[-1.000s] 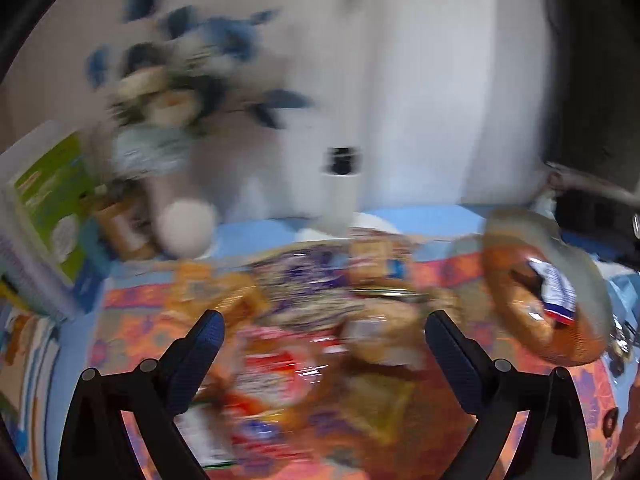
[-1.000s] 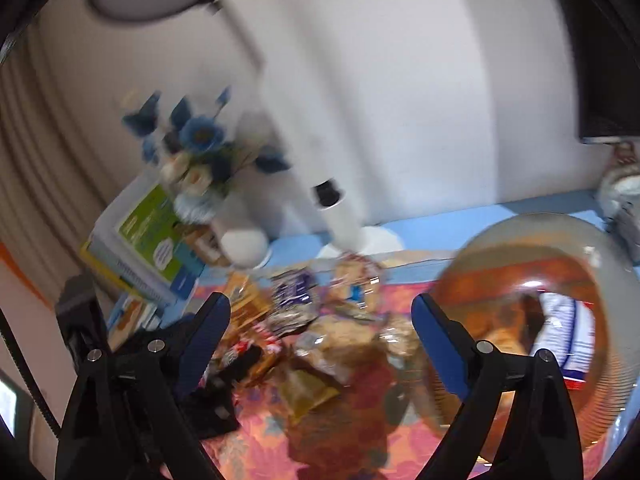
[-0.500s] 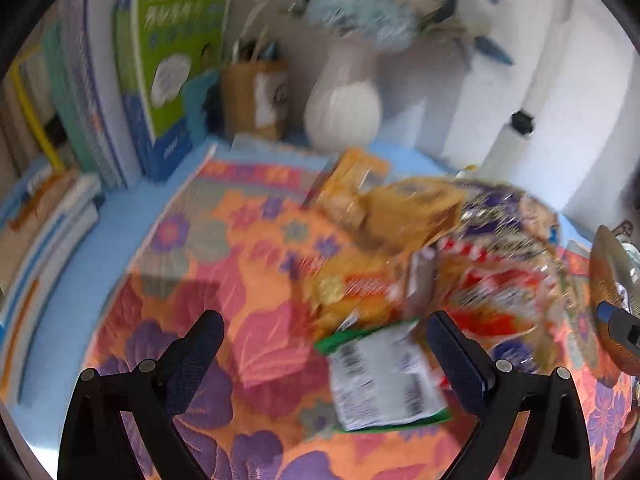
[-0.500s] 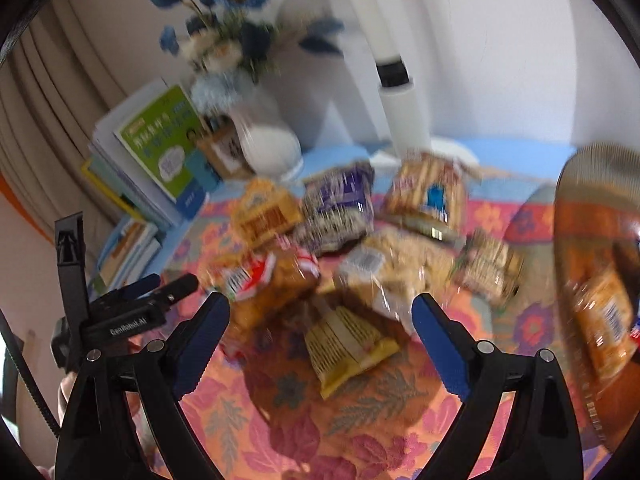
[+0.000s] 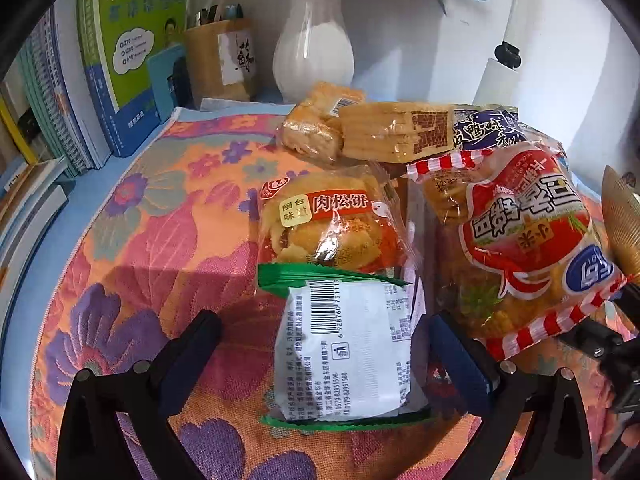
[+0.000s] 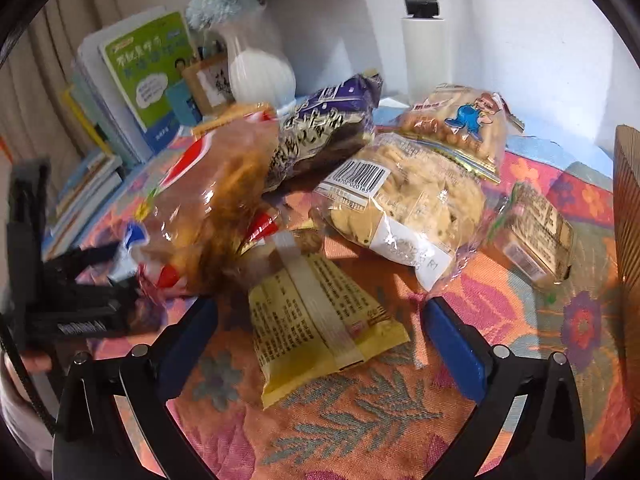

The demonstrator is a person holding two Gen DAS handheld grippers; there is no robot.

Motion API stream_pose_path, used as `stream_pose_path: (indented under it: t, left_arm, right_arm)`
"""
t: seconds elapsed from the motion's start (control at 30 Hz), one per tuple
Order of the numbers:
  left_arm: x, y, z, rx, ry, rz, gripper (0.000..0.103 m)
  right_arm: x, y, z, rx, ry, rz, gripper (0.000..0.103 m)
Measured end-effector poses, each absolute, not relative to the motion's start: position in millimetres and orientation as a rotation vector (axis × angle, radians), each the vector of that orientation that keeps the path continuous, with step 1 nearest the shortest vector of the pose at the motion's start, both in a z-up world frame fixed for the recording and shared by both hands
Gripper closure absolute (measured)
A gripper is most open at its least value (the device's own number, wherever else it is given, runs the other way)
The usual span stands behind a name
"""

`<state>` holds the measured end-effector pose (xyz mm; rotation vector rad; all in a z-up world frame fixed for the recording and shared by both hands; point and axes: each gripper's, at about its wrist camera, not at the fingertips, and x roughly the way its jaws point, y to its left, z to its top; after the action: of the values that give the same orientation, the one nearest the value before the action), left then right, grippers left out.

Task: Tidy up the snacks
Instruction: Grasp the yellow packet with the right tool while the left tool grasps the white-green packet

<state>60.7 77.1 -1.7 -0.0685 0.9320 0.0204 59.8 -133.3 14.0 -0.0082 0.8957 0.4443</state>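
Both claws spread, empty. We centre left claw (image 5: 320, 354) on green-edged packet (image 5: 344, 344), lower frame; right claw (image 6: 320, 340), jaws just widened, on yellow packet (image 6: 320, 320).

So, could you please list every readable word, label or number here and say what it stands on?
"肉松饼" and "闽台味道": orange-banded clear pastry packet.
"6 928760 751113": barcode on white-backed green-edged packet.
"不就是中考": green-covered book.
"270", "1200", "690": the book's white cloud.
Red-striped big bag: large characters upside down, unclear.
Yellow packet: print too small.
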Motion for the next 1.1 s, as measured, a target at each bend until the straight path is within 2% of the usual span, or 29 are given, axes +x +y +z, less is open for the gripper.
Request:
stream_pose_path:
  t: [0.3,1.1]
  left_arm:
    - [62,75,1,-0.047,0.937,0.029,0.000]
    - [62,75,2,-0.048,0.938,0.031,0.000]
  right_arm:
    - [57,-105,6,-0.220,0.908,0.348,0.000]
    - [57,-110,6,-0.205,0.905,0.355,0.000]
